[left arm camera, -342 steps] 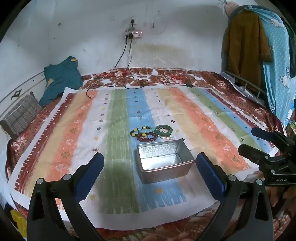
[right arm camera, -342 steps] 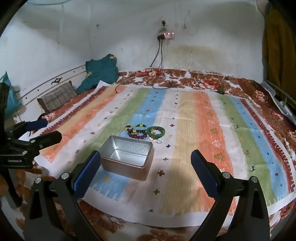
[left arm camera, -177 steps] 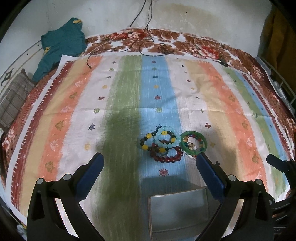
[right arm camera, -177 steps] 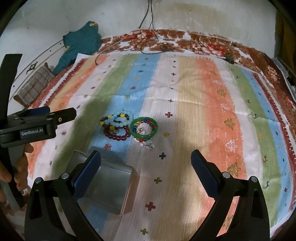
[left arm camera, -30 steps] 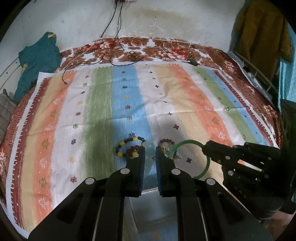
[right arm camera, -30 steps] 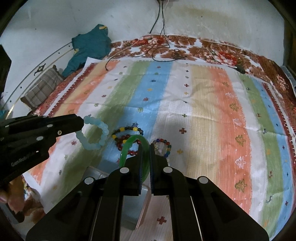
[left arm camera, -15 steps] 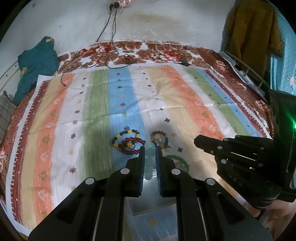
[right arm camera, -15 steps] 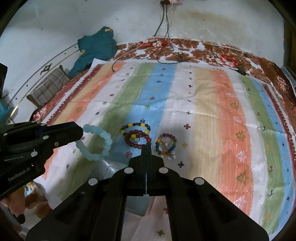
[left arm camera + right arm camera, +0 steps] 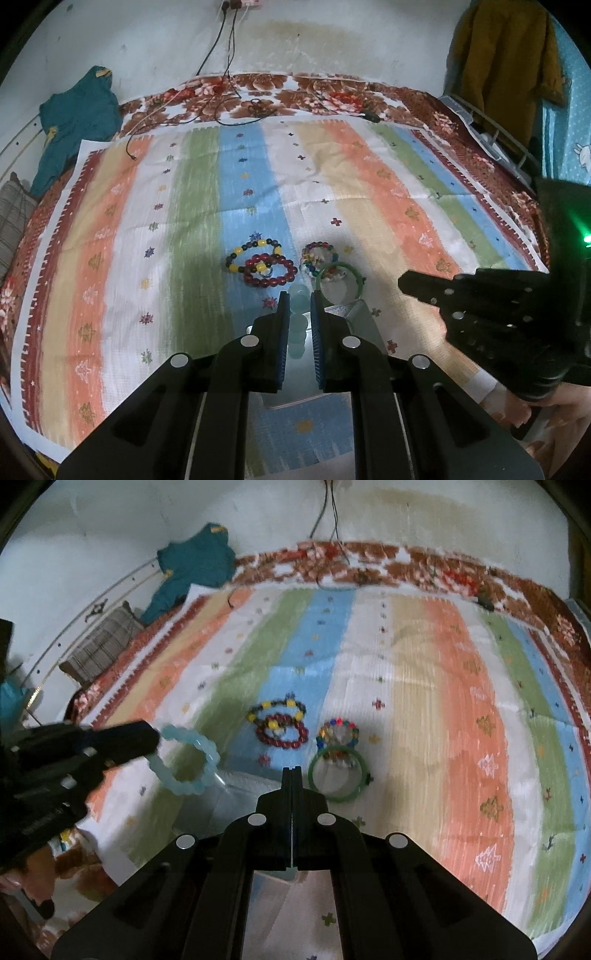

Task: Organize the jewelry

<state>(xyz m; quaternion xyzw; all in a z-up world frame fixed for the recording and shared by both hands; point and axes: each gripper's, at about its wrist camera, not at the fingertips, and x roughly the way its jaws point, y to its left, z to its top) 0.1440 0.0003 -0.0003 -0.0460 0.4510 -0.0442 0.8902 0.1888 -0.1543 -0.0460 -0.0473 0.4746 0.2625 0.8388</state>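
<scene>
Your left gripper (image 9: 297, 301) pinches the pale-blue bead bracelet (image 9: 188, 762) above the metal tin (image 9: 364, 325). Your right gripper (image 9: 291, 775) is closed on nothing, with the smooth green bangle (image 9: 338, 775) lying just beside its tips.

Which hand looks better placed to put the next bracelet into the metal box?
Left, most likely. The left tongs are already shut on the pale blue bracelet, which hangs near the metal box. The right tongs are shut with nothing between them, and the green bangle lies on the cloth.
</scene>
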